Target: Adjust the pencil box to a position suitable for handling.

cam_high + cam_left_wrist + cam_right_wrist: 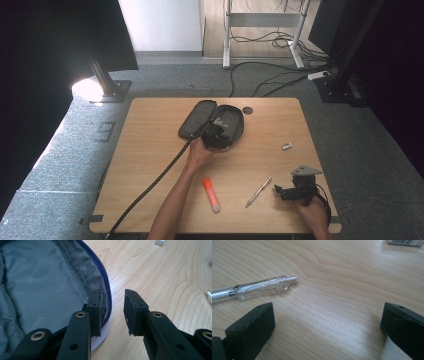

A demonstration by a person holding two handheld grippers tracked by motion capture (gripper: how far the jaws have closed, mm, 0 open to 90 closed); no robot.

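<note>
The open pencil case [212, 122] sits at the table's far middle. Left gripper [112, 312] straddles its zipper rim, jaws apart; lining print unreadable. Right gripper [327, 322] gapes beside the pen [254, 288].

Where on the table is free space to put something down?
Free: the whole left part, left of the cable, and the back right corner beyond the small box. Crowded: the open pouch, and the front between glue stick and pen.

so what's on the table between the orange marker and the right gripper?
The pen lies there, between the orange marker and the right gripper, clear in the high view.
</note>
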